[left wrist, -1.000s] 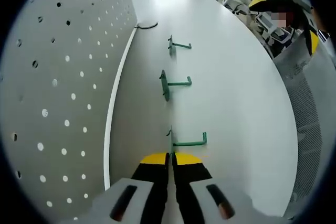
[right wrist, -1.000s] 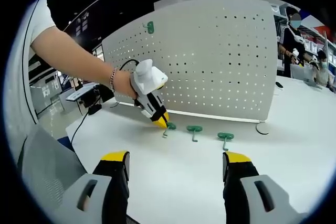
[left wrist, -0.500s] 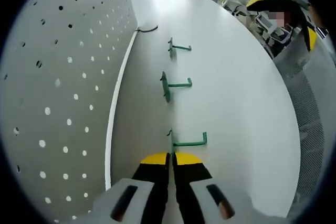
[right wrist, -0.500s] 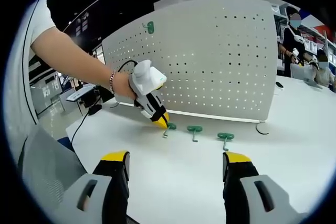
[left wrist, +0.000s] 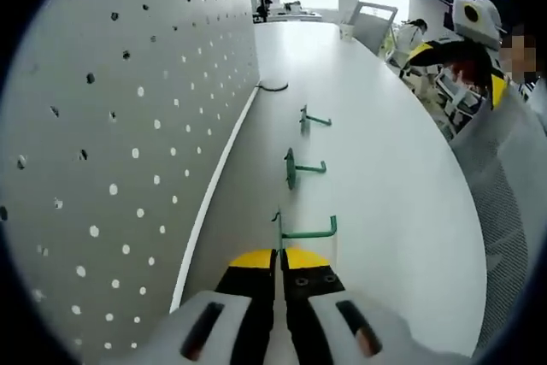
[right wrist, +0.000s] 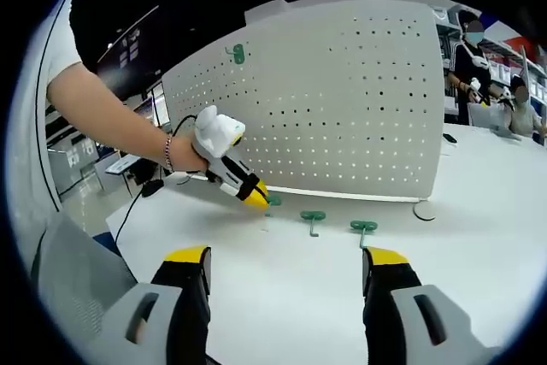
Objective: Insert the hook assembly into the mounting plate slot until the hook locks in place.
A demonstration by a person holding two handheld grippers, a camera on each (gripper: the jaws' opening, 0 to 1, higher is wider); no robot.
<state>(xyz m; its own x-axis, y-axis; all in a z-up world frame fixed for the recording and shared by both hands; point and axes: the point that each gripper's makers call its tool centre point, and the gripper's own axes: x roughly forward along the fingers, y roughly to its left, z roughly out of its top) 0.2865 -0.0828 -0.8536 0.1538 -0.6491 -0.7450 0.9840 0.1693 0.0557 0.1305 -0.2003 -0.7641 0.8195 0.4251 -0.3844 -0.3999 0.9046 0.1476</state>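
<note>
Dim hall with ceiling strip lights behind a long white bench [right wrist: 282, 297], people and desks far off past its right end. Upright along the bench's back edge, a white perforated mounting plate [right wrist: 342, 100], dotted with round holes; in the left gripper view the same mounting plate [left wrist: 128, 126] running away along the edge. High on the plate near its upper left corner, one green hook already hung [right wrist: 237, 54]. Coming in from the bench's left end, a bare forearm with a bracelet, hand wrapped round the left gripper [right wrist: 255, 197] — white body, black and yellow fingers tipped down toward the bench close to the plate's foot. Fingers pinched together in the left gripper view [left wrist: 280, 261] on the thin base of a green hook assembly [left wrist: 306, 232], its arm sticking out sideways away from the plate; whether lifted clear of the bench or resting, cannot tell. Farther along the same line near the plate's foot, a second green hook [left wrist: 295, 167] and a third green hook [left wrist: 309, 119] lying apart on the bench. Right gripper [right wrist: 286, 271] low over the front edge, fingers spread wide, nothing between them.
</note>
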